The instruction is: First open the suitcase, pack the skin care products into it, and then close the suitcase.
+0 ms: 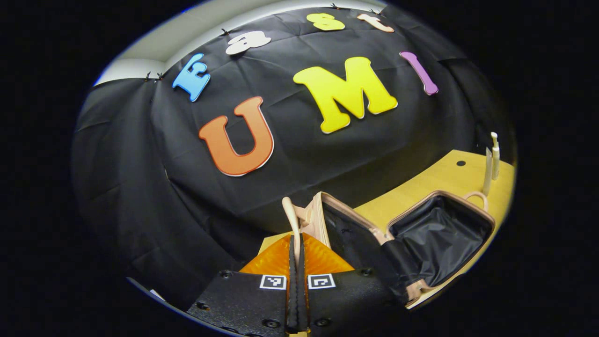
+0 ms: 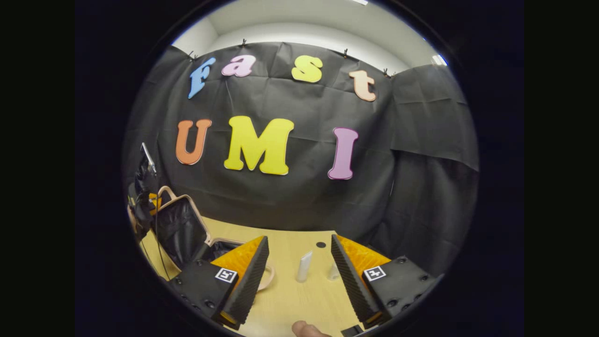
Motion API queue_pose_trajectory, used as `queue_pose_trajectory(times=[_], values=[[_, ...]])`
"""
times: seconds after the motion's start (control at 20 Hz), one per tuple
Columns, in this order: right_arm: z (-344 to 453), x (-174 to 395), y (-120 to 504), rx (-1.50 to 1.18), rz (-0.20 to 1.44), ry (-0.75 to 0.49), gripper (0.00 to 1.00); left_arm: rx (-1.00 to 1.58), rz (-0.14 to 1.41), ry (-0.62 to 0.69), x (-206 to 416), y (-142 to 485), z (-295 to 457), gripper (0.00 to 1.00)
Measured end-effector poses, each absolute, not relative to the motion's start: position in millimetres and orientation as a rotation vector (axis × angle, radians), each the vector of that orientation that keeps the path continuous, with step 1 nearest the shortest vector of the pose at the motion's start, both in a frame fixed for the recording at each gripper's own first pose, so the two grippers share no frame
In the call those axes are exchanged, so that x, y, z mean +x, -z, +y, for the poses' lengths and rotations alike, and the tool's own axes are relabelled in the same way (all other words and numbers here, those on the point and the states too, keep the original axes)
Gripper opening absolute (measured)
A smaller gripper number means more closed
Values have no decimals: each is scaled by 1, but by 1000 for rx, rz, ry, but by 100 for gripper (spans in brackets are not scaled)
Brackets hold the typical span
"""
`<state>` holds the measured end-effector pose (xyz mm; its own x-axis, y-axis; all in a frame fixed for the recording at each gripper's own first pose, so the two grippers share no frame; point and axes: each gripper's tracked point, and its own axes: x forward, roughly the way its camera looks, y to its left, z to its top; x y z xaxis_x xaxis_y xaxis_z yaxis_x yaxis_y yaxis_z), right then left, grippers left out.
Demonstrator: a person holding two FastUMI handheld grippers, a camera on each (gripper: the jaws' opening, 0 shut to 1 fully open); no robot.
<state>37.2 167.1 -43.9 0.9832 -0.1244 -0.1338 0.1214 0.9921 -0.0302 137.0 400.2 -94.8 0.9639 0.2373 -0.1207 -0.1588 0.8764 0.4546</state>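
Wooden surface (image 2: 290,299) ahead: your right jaws (image 2: 299,271) gape around a light, tippable tube (image 2: 303,267); grip mid-body. Left jaws (image 1: 295,262) pinch the suitcase (image 1: 421,234) lid's handle (image 1: 292,220).

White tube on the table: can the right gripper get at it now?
Probably yes. The right gripper is open, the white tube stands upright ahead between its fingers, and bare table lies between.

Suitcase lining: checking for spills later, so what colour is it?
Black, inside a beige shell; the suitcase lining shows best in the left gripper view.
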Motion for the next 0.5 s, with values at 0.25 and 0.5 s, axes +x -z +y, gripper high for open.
queue_pose_trajectory(times=[0.25, 0.5], values=[[173, 38, 47, -54, 152, 139, 79, 415, 339, -237, 137, 168, 461, 3], [189, 41, 61, -78, 207, 105, 80, 302, 479, -225, 147, 227, 484, 3]])
